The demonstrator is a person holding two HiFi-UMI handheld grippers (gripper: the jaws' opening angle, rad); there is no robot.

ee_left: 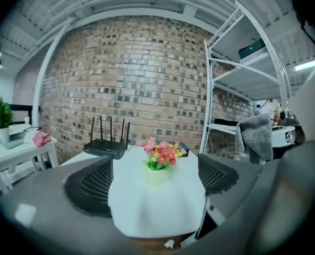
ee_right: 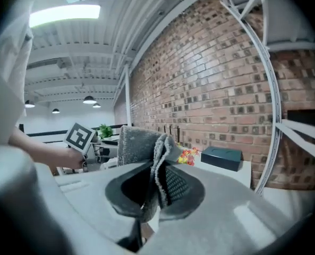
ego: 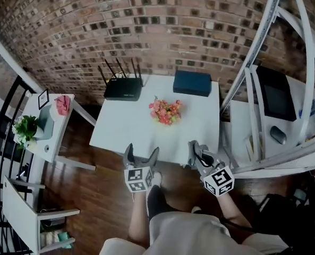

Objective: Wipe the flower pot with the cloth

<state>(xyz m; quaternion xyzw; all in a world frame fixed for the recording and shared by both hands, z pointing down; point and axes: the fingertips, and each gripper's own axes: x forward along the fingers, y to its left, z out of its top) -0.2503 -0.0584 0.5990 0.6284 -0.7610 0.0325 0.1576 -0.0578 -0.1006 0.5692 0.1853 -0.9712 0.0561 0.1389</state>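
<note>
The right gripper (ego: 195,147) is clamping its jaws on a folded grey terry cloth (ee_right: 138,145), which is sticking up from between the pads and drooping over one side. Just beside it, at its 9 o'clock, the left gripper (ego: 142,152) is holding its jaws well apart with nothing between them. Both are hovering at the near edge of the white rectangular table (ego: 199,126), each carrying a cube with black-and-white square markers.

The small pale flower pot (ee_left: 157,174) is standing upright near the middle of the table, apart from both grippers: at 1 o'clock from the left one and 11 o'clock from the right one in the head view. In the left gripper view it is showing straight ahead through the gap between the open jaws. It is carrying a tight bunch of pink, orange and yellow flowers over green leaves.

Farther back, at the pot's 11 o'clock, a black router (ego: 123,86) with upright antennas is sitting; at its 1 o'clock a dark blue box (ego: 192,82) is lying flat before the brick wall (ego: 157,25).
</note>
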